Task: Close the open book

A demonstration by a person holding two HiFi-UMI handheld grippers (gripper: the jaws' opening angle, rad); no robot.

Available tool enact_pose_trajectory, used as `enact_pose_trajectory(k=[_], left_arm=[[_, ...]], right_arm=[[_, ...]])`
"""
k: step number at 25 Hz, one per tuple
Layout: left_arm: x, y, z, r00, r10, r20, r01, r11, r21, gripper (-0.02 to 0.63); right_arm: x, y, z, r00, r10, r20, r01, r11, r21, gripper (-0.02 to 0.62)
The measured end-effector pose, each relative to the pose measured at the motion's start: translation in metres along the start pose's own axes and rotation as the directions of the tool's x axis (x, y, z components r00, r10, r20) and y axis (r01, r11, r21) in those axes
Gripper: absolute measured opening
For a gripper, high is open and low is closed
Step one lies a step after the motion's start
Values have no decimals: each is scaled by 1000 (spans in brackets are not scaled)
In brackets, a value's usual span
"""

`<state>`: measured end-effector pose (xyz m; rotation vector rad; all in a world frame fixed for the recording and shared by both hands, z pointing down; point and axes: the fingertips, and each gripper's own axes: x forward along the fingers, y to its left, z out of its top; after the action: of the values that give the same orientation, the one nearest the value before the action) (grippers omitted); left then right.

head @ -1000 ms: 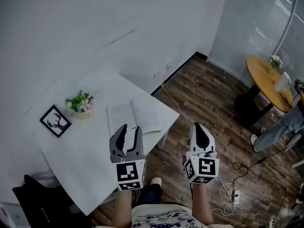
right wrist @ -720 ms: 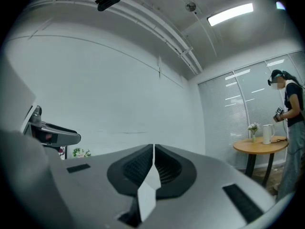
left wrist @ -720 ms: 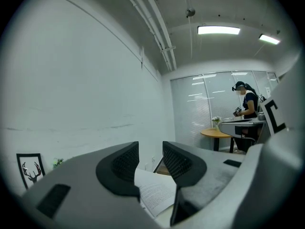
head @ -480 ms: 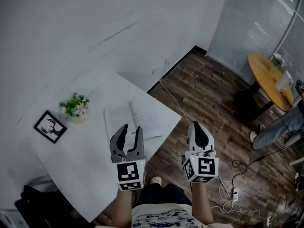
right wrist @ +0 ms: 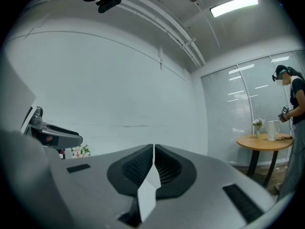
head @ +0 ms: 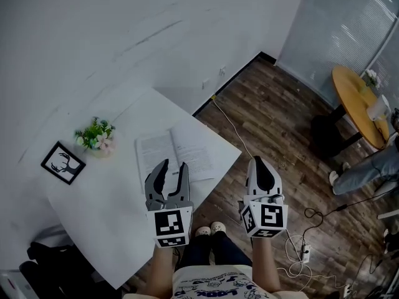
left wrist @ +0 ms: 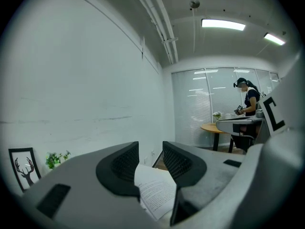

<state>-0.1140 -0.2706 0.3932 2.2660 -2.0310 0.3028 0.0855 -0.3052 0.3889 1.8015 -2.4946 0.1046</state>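
White tabletop (head: pixel 106 198) against the wall carries the open book (head: pixel 177 154), lying flat near its right-hand corner. Left tool (head: pixel 174 165) hovers at the book's near edge, jaws spread, nothing between them. Right tool (head: pixel 258 162) hangs over the wooden floor (head: pixel 280 111), jaws pressed together.

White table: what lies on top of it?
An open book, a small potted plant and a framed deer picture. The left gripper covers part of the book's near edge.
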Motion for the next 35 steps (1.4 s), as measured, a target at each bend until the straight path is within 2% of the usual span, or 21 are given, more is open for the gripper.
enact_pose_trajectory(k=[8,17,21,25,29,31,33,35], left_arm=[[18,-1,-10,999,30,-41,-29,1000,12,140],[32,-2,-40,994,40,-100,-39,999,14,140],[37,-9,-55,990,48,-136,-35,995,93,140],[41,-18,-75,980,52,-190,-13,980,200,140],[45,-27,-101,967,62,-247,22,947,321,140],[47,-30,-115,959,86,-270,36,908,417,140],[49,-33,-125,954,112,-278,49,856,514,140],[51,-38,-134,951,116,-287,74,814,576,140]], right_arm=[[25,-4,-12,998,45,-41,-45,999,-5,34],[39,-5,-34,994,74,-86,-74,997,-4,34],[40,-11,-44,992,72,-107,-73,997,-4,34],[41,-13,-51,990,74,-124,-74,997,-1,34],[41,-14,-58,988,75,-135,-76,997,-4,34],[40,-16,-62,987,74,-144,-75,997,-2,34],[40,-18,-66,986,72,-153,-73,997,-1,34],[39,-21,-69,985,67,-158,-67,998,0,34]])
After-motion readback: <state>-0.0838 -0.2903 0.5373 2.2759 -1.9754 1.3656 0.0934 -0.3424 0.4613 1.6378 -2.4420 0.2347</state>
